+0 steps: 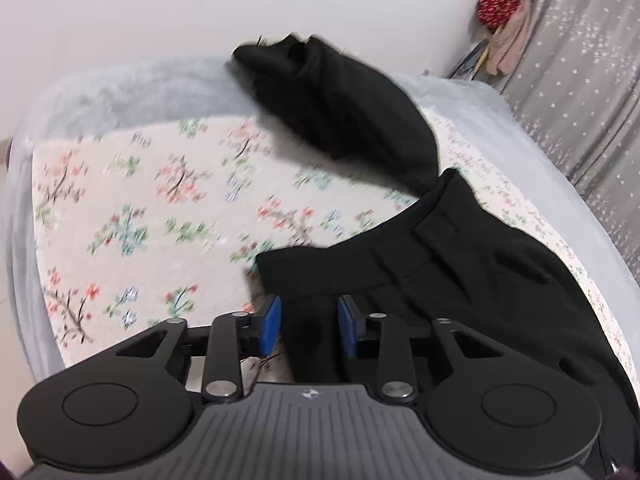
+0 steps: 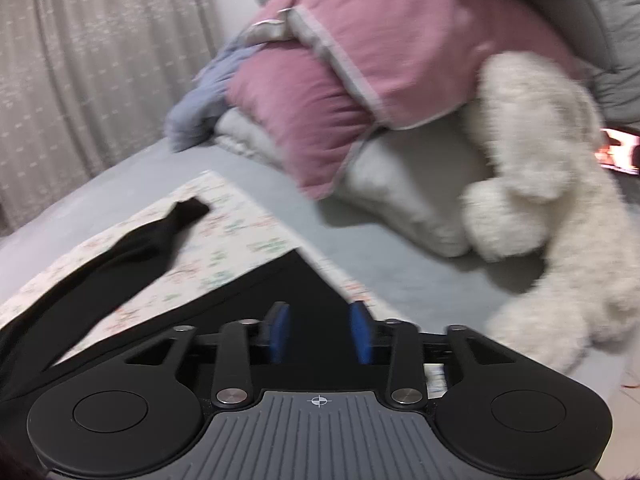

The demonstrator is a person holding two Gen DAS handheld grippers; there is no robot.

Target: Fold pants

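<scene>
- Two tools in view, both released, blue pads apart.
- Left tool (image 1: 308, 326): jaws straddle the near edge of the black pants (image 1: 460, 264) at the waistband end; fabric lies between the pads, with gaps on both sides, not gripped.
- Right tool (image 2: 320, 332): jaws spread over another corner of the pants (image 2: 304, 280); cloth sits between and below the pads, not clamped.
- Pants lie on a floral mat (image 1: 140, 208) spread over the bed (image 1: 120, 92), which has a grey cover.
- Waistband part is nearest the left tool; one leg runs away from it, bunched and raised towards the far edge of the bed, against the white wall (image 1: 280, 0).
- Right view: a leg end lies flat on the mat (image 2: 240, 236), well apart from the tool.
- Beyond the mat: pink pillows (image 2: 360, 80), a grey pillow (image 2: 408, 184) beneath them, a white plush toy (image 2: 540, 200) beside them.
- Farthest: grey curtain (image 1: 580, 80), red patterned cloth (image 1: 500, 0) hanging at the corner.
</scene>
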